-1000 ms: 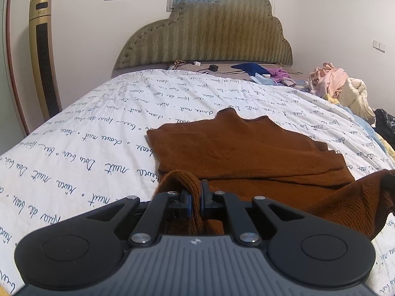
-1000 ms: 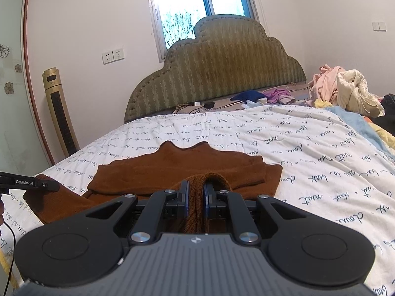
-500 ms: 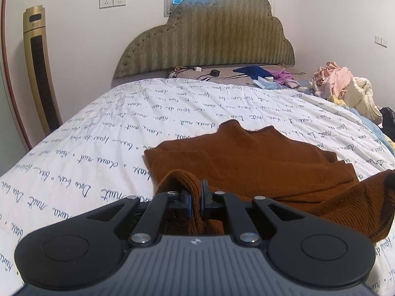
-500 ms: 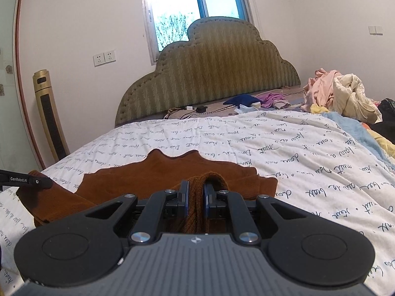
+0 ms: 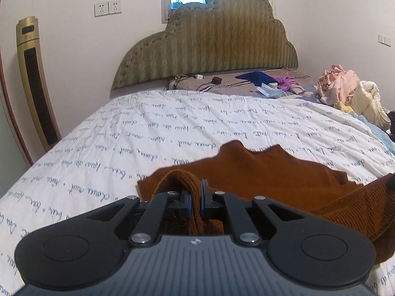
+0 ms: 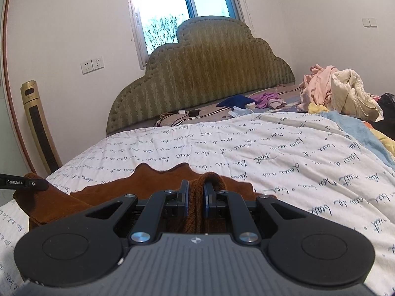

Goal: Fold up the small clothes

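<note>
A brown knit sweater (image 5: 271, 172) lies on the white bedspread with blue script (image 5: 148, 133). My left gripper (image 5: 195, 197) is shut on a ribbed fold of the sweater's near edge, lifted off the bed. My right gripper (image 6: 196, 197) is shut on another ribbed fold of the same sweater (image 6: 148, 185). The sweater's near edge hangs between the two grippers, and its far part lies flat on the bed ahead. The left gripper's tip shows at the left edge of the right wrist view (image 6: 24, 185).
A pile of loose clothes (image 6: 338, 91) lies at the right by the wall. Small clothes, a mask and cables (image 5: 266, 83) lie by the padded headboard (image 5: 209, 44). A gold tower fan (image 5: 34, 86) stands left of the bed.
Both grippers have carried the held sweater edge forward toward the headboard. More of the flat sweater is now hidden behind the grippers. Both grips stayed shut.
</note>
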